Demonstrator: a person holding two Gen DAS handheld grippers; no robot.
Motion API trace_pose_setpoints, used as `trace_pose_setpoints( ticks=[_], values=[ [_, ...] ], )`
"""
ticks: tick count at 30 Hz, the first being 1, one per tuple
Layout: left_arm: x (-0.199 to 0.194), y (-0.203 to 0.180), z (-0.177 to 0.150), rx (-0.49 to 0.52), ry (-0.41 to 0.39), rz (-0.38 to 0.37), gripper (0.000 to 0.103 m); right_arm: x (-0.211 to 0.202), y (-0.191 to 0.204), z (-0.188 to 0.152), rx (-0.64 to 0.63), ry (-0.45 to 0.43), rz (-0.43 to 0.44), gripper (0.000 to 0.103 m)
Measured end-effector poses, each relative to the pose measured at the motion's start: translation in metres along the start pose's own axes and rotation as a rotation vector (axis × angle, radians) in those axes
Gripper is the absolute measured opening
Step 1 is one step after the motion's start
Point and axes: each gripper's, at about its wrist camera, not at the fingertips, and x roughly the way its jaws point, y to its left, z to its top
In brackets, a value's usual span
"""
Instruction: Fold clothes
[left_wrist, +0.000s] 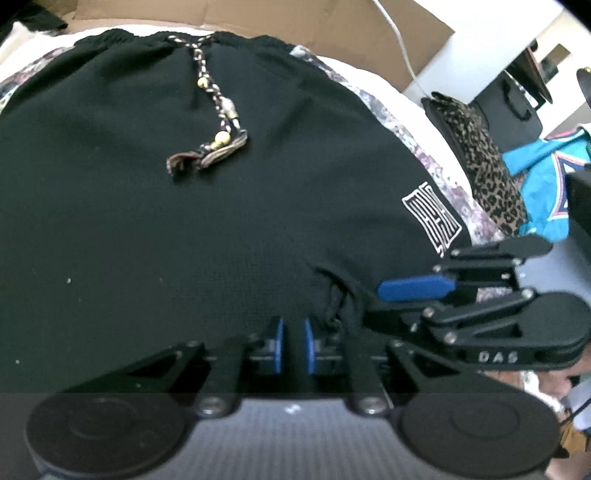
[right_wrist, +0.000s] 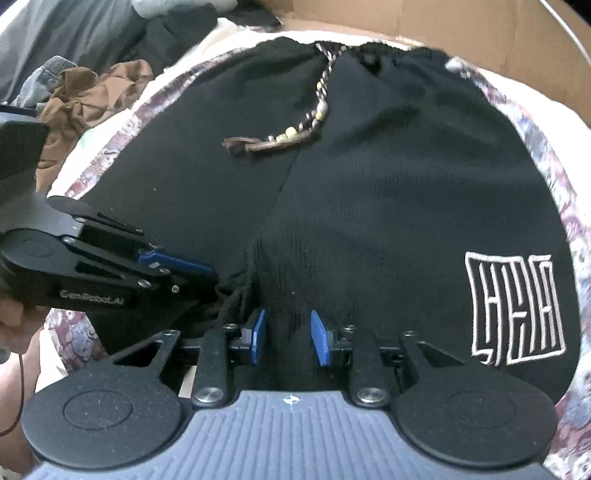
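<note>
Left wrist view
Left gripper (left_wrist: 293, 345): low centre; blue pads a narrow gap apart with black cloth between them; a firm pinch cannot be confirmed.
Black shorts (left_wrist: 207, 206): spread flat ahead of the left gripper, waistband at the far side.
Drawstring (left_wrist: 216, 125): braided, beaded, lying ahead and slightly left.
White emblem (left_wrist: 432, 218): on the shorts, ahead to the right.
Right gripper (left_wrist: 417, 288): just right, at the bunched hem; one blue finger visible.
Leopard-print cloth (left_wrist: 487, 173): far right, beyond the shorts.

Right wrist view
Right gripper (right_wrist: 288, 338): fingers moderately parted, a fold of the shorts between them.
Left gripper (right_wrist: 207, 275): close on the left, tips at the gathered hem.
Brown garment (right_wrist: 88, 99): far left, crumpled.
Cardboard (right_wrist: 424, 22): behind the waistband.
</note>
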Motion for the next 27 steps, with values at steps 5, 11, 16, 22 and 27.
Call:
trace_pose_setpoints(
  ticks=[5, 11, 16, 22, 27],
  values=[
    [-0.007, -0.001, -0.006, 0.011, -0.013, -0.008, 0.012, 0.001, 0.005, -0.001, -0.013, 0.003, 0.016, 0.034],
    [-0.036, 0.002, -0.005, 0.008, -0.092, -0.039, 0.013, -0.014, 0.006, 0.001, -0.003, -0.019, 0.042, 0.034],
    [-0.068, 0.032, 0.005, -0.065, -0.164, 0.04, 0.014, -0.035, 0.003, 0.009, 0.025, -0.13, 0.033, 0.034],
    [-0.097, 0.068, 0.003, -0.117, -0.223, 0.147, 0.014, -0.032, 0.0, 0.026, 0.004, -0.162, -0.013, 0.036],
    [-0.116, 0.096, 0.002, -0.143, -0.243, 0.222, 0.014, -0.015, -0.013, 0.057, -0.035, -0.162, -0.051, 0.036]
  ],
)
